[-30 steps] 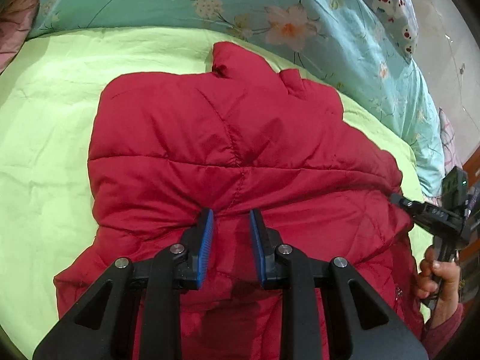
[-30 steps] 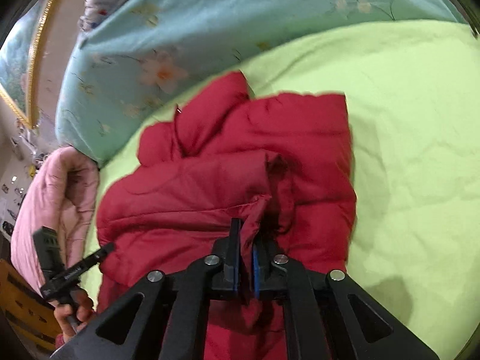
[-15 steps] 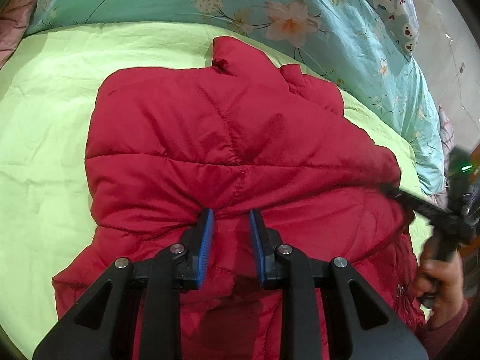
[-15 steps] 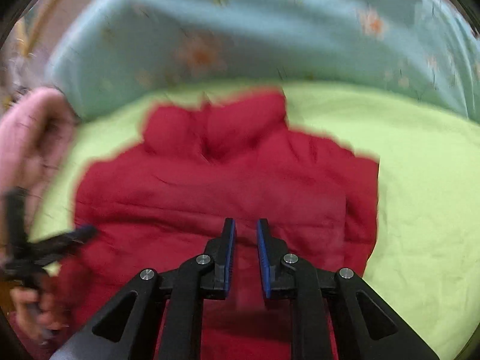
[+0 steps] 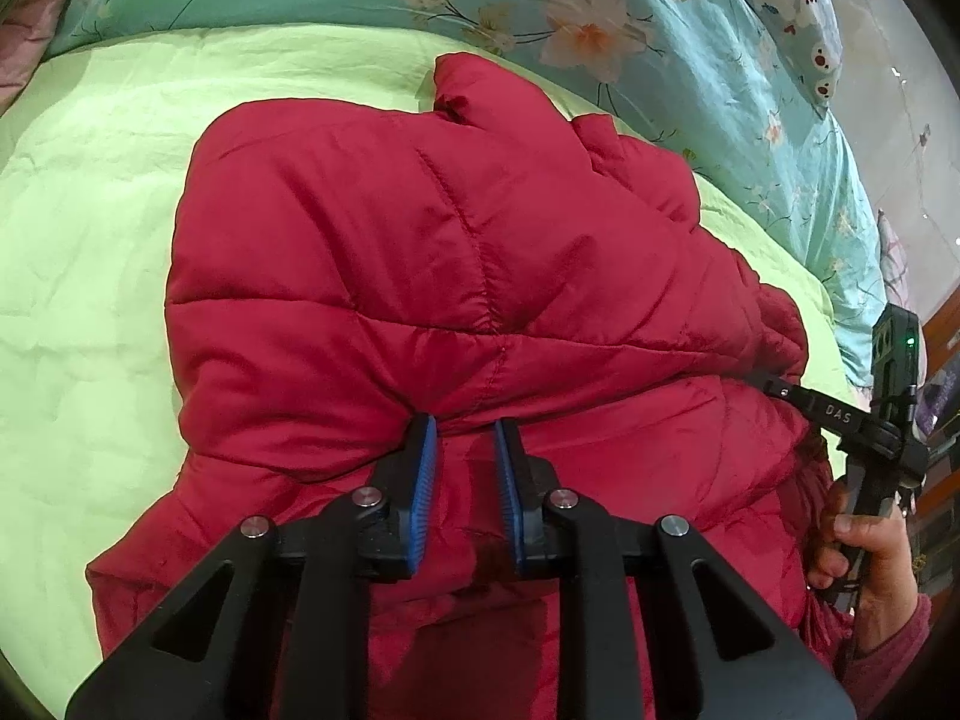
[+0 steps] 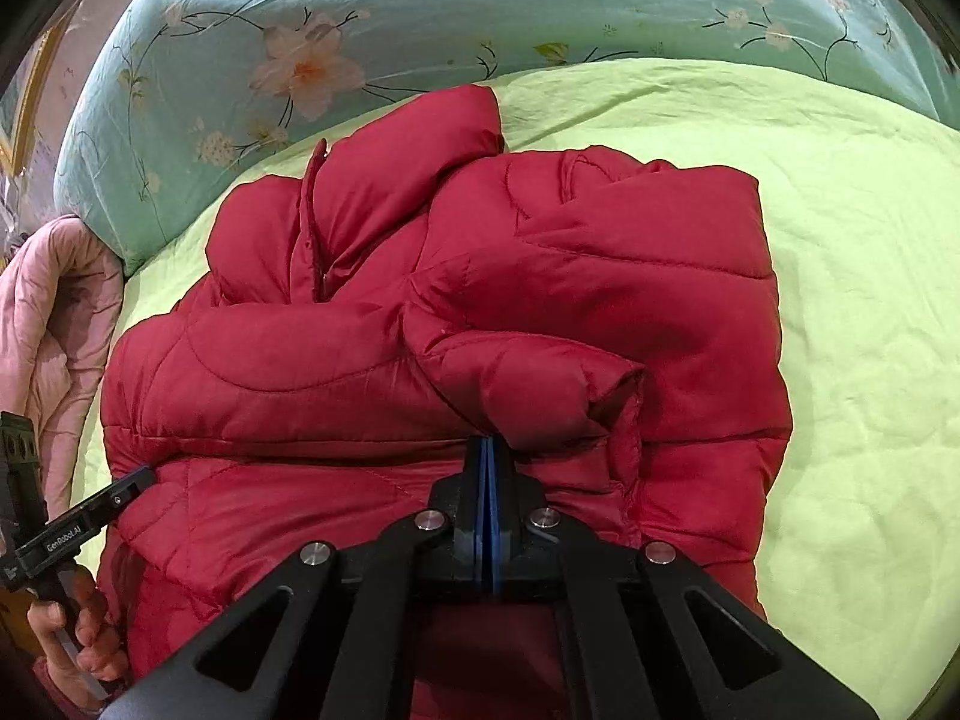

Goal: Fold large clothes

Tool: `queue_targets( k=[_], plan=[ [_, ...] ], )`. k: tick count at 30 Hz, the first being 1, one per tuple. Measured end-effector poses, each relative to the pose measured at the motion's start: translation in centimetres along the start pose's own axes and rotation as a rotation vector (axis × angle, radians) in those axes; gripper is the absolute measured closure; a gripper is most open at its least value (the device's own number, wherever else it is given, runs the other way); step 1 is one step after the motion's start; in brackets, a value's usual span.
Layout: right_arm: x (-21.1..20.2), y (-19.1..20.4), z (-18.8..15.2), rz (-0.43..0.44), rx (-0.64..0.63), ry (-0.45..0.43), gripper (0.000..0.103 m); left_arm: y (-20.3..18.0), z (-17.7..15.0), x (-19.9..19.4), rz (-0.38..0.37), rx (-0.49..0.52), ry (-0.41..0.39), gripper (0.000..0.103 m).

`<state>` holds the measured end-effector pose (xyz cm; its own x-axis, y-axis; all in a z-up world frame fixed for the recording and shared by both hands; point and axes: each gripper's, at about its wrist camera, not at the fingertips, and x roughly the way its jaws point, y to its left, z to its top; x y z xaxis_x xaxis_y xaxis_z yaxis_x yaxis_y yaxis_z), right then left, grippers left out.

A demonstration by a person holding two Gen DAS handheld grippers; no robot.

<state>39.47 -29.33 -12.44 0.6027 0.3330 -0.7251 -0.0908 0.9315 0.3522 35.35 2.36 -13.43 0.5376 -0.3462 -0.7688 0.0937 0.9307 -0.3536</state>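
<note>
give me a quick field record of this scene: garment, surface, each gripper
garment: red puffer jacket, partly folded, lying flat
surface: lime green sheet, floral teal duvet behind
left gripper: jaws closing, a fold of jacket between them
right gripper: jaws shut, tips at a jacket fold; grip on fabric unclear
extras: pink quilt at bed edge

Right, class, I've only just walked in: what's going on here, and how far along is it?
A person is folding a red puffer jacket on a bed with a light green sheet, holding a claw tool in each hand. The left claw is closing, its blue pads either side of a fold of jacket near the front edge. The right claw is shut, its tip against a rolled-over fold; whether it pinches fabric can't be seen. The jacket is bunched and partly folded, not yet a neat bundle.
</note>
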Motion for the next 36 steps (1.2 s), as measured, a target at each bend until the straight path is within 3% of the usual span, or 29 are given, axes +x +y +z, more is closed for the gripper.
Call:
queue_targets(
  k=[3, 8, 15, 17, 20, 21, 22, 24, 27, 36],
  plan=[
    [-0.9, 0.0, 0.0, 0.005, 0.028, 0.004, 0.103, -0.1, 0.2, -0.1, 0.011, 0.007, 0.017, 0.084],
    [-3.6, 0.5, -1.3, -0.069, -0.001, -0.041, 0.099, -0.6, 0.4, 0.2, 0.042, 0.021, 0.032, 0.084],
    [-2.0, -0.2, -0.8, -0.099, 0.002, 0.022, 0.101, -1.1, 0.9, 0.2, 0.072, 0.015, 0.056, 0.084],
    [-3.0, 0.2, -0.7, -0.089, 0.016, 0.014, 0.098, -1.0, 1.0, -0.8, 0.059, 0.001, 0.061, 0.084],
    [-5.8, 1.0, -1.5, -0.057, -0.002, -0.015, 0.091, -1.1, 0.5, -3.3, 0.099, 0.006, 0.043, 0.084],
    [-6.9, 1.2, -2.0, -0.044, -0.01, -0.025, 0.084, -1.1, 0.2, -3.9, 0.108, 0.006, 0.04, 0.083],
    [-7.7, 1.2, -2.5, -0.032, -0.016, -0.029, 0.074, -1.1, -0.3, -4.9, 0.112, 0.005, 0.032, 0.082],
    [-9.8, 1.2, -3.9, -0.01, -0.02, -0.045, 0.068, -1.1, -1.4, -6.5, 0.106, 0.0, 0.017, 0.077],
    [-12.0, 0.9, -6.0, 0.007, -0.017, -0.061, 0.068, -0.7, -3.7, -8.9, 0.089, -0.018, -0.011, 0.07],
    [-16.8, 0.3, -13.4, 0.051, 0.014, -0.072, 0.068, 0.4, -10.5, -14.8, 0.078, -0.061, -0.06, 0.07]
  ],
)
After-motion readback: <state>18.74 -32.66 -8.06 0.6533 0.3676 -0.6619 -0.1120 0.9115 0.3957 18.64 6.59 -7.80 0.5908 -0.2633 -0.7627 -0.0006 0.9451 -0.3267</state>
